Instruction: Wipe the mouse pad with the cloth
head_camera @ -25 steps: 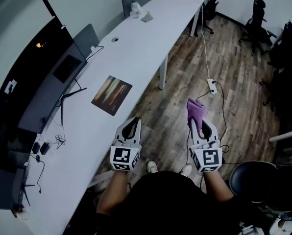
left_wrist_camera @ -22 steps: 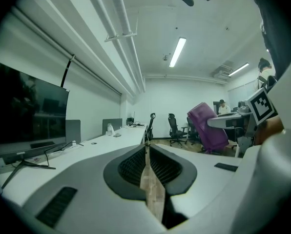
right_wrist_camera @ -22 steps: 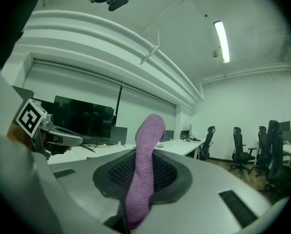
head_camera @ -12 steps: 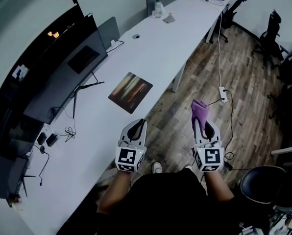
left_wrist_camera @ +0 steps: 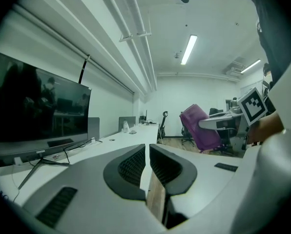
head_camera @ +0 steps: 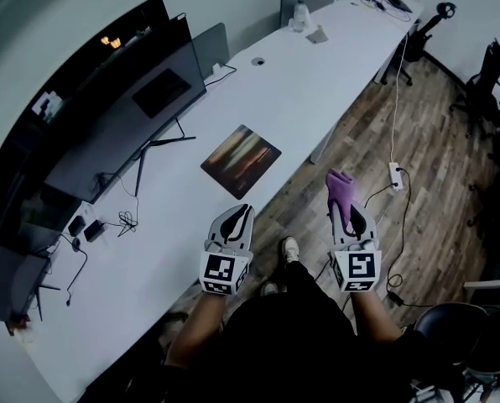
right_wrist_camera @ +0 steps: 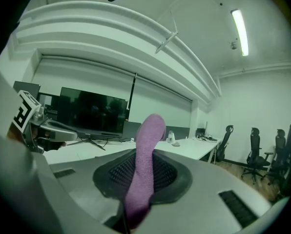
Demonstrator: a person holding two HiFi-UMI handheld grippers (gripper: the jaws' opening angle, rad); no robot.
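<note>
Cloth [head_camera: 340,193] clamped in our right gripper [head_camera: 349,212], mouse pad [head_camera: 241,160] lying flat on the white desk [head_camera: 300,82] ahead.
We pinch the soft, light cloth by its lower end, top flopping free; our left gripper [head_camera: 237,215] is all but closed, empty. We judge the thin pad may slide unless pinned at an edge.

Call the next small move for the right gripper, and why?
Probably swing the right gripper forward and left, toward the mouse pad. It is shut on the cloth but sits over the floor, off the edge of the table, with the pad ahead to its left.
</note>
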